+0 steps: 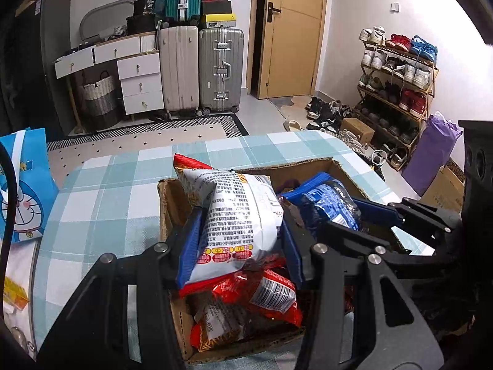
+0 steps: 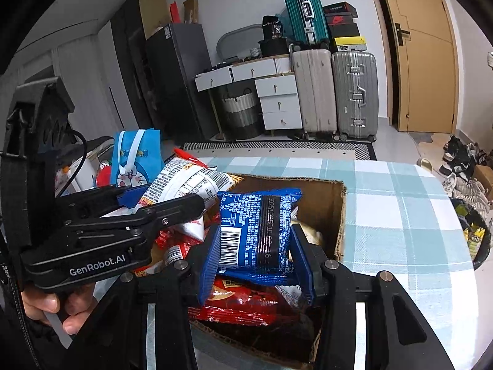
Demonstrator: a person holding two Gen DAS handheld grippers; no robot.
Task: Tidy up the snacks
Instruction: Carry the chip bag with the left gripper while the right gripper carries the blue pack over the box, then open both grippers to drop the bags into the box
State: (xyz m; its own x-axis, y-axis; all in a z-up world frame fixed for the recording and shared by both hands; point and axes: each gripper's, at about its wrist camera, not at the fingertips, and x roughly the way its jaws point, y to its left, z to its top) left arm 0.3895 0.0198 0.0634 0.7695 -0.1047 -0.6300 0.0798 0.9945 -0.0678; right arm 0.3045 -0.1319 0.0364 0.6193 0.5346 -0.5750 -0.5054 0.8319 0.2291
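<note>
An open cardboard box stands on the checked tablecloth, with several red snack packets inside. My left gripper is shut on a white snack bag with black print, held over the box. My right gripper is shut on a blue snack packet, also over the box. Each gripper shows in the other's view, close beside it. A hand holds the left gripper's handle.
A blue cartoon bag stands at the table's left. Suitcases, a white drawer unit, a door and a shoe rack line the room beyond. A purple bag is on the floor at right.
</note>
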